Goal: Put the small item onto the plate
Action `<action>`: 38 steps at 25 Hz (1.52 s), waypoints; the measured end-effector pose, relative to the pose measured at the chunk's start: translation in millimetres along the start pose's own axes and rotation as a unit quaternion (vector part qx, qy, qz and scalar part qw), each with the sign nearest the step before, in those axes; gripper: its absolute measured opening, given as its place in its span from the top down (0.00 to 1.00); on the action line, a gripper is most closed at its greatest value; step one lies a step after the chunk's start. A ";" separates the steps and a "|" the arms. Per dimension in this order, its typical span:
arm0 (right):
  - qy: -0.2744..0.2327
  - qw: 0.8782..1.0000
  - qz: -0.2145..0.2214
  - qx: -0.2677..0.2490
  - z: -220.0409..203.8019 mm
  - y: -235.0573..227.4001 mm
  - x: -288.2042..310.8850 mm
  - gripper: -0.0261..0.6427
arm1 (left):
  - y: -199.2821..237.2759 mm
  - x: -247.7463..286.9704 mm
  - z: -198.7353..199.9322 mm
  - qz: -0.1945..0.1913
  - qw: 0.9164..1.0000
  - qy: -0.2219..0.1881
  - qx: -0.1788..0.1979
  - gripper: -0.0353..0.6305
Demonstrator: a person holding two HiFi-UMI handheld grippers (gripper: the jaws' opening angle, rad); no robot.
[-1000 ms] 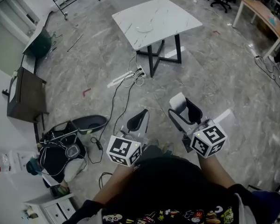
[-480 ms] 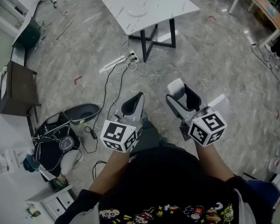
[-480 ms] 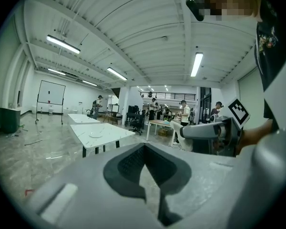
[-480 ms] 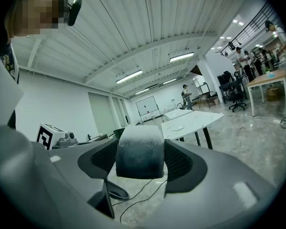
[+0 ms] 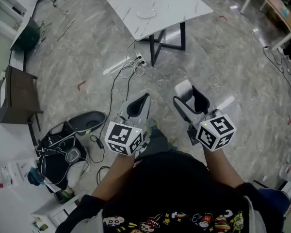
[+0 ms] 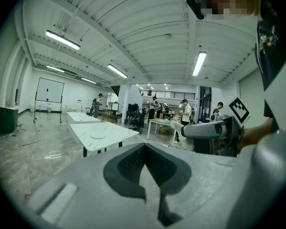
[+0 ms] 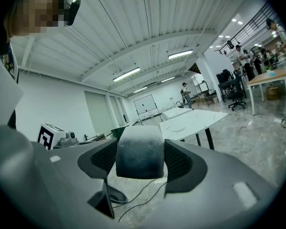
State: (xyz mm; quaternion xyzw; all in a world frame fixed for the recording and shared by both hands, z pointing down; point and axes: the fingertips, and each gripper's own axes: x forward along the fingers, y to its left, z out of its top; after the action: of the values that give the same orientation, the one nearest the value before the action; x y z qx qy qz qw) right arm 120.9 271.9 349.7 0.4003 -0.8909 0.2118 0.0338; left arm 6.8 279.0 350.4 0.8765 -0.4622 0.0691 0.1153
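A small whitish-grey block [image 7: 139, 155] sits clamped between the jaws of my right gripper [image 7: 139, 144]; the head view shows this block [image 5: 183, 88] at the tip of the right gripper [image 5: 187, 95]. My left gripper [image 5: 138, 103] is held beside it at waist height, its jaws meeting with nothing between them, as the left gripper [image 6: 144, 151] view confirms. A white plate [image 5: 146, 13] lies on a white marble table [image 5: 174, 1] some way ahead across the floor. The plate [image 6: 98, 134] and the plate [image 7: 177, 127] show small in both gripper views.
A power strip with tangled cables [image 5: 131, 68] lies on the grey floor between me and the table. A dark bag and bin [image 5: 70, 147] sit at the left, with a dark cabinet [image 5: 17, 93] beyond. A wooden desk [image 5: 276, 6] stands at the right. Several people [image 6: 183, 109] stand far off.
The table has shifted toward the top of the head view and the floor clutter at the left has slid a little. Both grippers keep the same pose, the right still clamped on the block.
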 end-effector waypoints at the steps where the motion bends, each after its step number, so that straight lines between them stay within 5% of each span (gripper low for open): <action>1: -0.001 1.000 0.000 -0.001 3.6 -0.4 7.8 0.46 | 8.1 3.7 3.2 -0.001 1.000 -0.001 0.001 0.95; 15: -0.015 0.999 -0.027 -0.018 51.7 -13.6 111.7 0.46 | 102.2 58.5 43.7 -0.044 0.999 -0.016 -0.001 0.95; 24: -0.017 0.999 -0.043 -0.024 68.0 -17.2 143.0 0.46 | 125.3 77.8 53.9 -0.072 0.997 -0.010 -0.005 0.95; 38: 0.009 0.999 -0.028 -0.014 91.7 -84.8 211.1 0.46 | 166.2 158.9 59.5 -0.062 0.998 0.017 -0.019 0.95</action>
State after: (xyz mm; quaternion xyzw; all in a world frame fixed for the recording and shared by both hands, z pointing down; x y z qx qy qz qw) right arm 49.6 37.2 344.6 0.4223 -0.8821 0.2016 0.0536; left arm -40.1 46.3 352.2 0.8998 -0.4065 0.0682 0.1434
